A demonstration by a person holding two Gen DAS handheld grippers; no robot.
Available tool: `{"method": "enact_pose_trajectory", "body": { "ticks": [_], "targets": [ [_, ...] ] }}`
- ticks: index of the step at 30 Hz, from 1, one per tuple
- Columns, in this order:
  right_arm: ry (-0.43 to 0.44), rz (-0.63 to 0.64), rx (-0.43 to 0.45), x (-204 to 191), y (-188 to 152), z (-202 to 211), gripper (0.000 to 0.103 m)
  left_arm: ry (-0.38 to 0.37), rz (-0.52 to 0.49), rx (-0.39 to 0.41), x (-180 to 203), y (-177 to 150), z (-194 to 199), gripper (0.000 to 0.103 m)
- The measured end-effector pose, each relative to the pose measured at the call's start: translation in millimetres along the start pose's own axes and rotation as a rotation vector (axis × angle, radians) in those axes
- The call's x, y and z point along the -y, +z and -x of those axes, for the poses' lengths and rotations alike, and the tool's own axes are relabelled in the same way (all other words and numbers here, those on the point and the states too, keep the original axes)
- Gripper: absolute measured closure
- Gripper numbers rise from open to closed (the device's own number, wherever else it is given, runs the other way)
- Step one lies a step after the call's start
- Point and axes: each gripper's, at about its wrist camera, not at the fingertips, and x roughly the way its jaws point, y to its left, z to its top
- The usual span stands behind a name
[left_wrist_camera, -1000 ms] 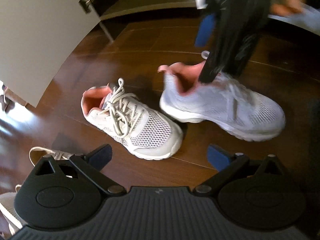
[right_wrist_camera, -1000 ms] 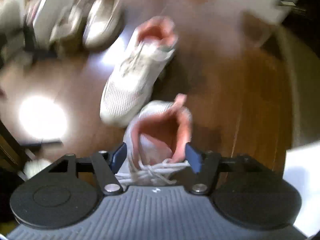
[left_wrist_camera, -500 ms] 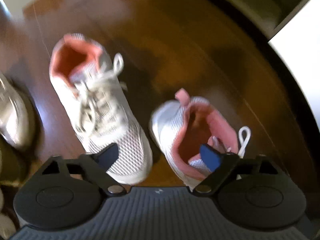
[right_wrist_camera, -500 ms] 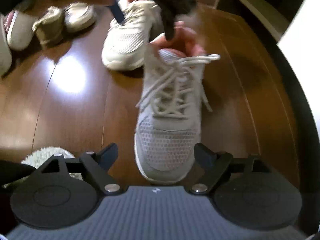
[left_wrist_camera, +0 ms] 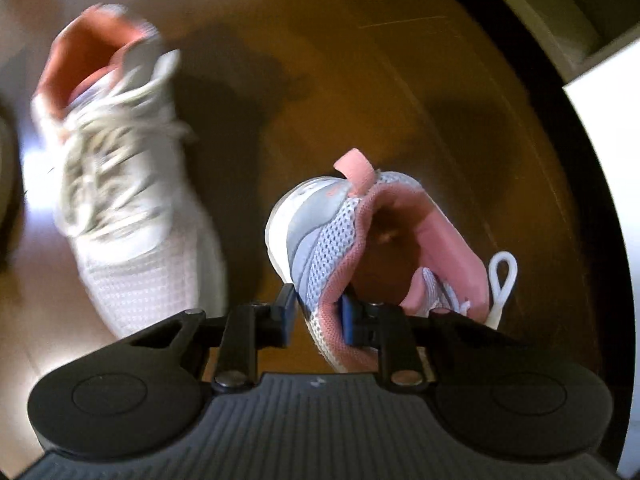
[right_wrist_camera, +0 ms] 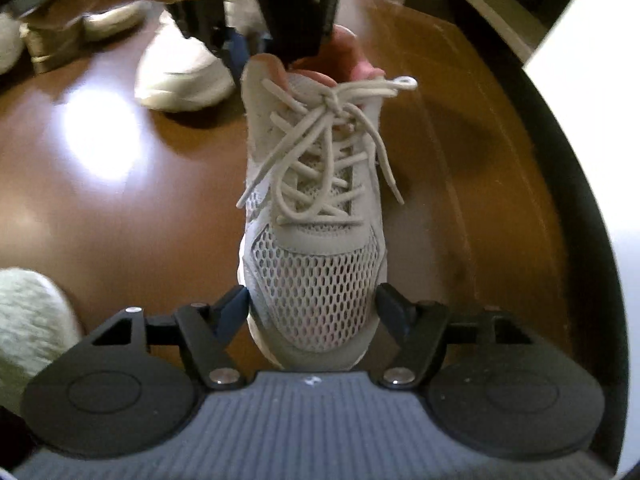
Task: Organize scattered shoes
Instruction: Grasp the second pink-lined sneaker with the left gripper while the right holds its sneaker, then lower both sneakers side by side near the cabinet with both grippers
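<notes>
Left wrist view: left gripper (left_wrist_camera: 316,316) fingers closing on sneaker collar (left_wrist_camera: 340,276) over glossy wooden floor (left_wrist_camera: 460,128).

Motion blurs the second sneaker (left_wrist_camera: 120,184) at ten o'clock; the left tool (right_wrist_camera: 256,46) hides the laced sneaker's (right_wrist_camera: 316,208) heel.

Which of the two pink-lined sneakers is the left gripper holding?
The nearer sneaker, its pink collar pinched between the closing jaws of the left gripper. The other sneaker lies free on the floor.
</notes>
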Motion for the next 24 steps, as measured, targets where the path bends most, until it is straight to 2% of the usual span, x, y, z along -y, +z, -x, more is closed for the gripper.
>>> {"method": "enact_pose_trajectory", "body": {
  "ticks": [6,13,18,21,24],
  "targets": [
    [-0.054,-0.040,-0.009,34,-4,-7,0.038,-0.042,-0.040,0.030,40,17,-10,0.075],
    [-0.075,-0.043,0.009,57,-1,-20,0.039,-0.044,-0.036,0.040,57,28,-14,0.074],
    [-0.077,-0.029,0.018,57,0,-25,0.039,-0.041,-0.023,0.040,60,26,-15,0.073],
    [-0.084,-0.036,0.014,57,0,-28,0.036,-0.030,-0.030,0.041,59,22,-10,0.069],
    [-0.122,-0.083,0.031,57,6,-15,0.032,0.004,-0.076,0.086,65,18,7,0.062]
  ]
}}
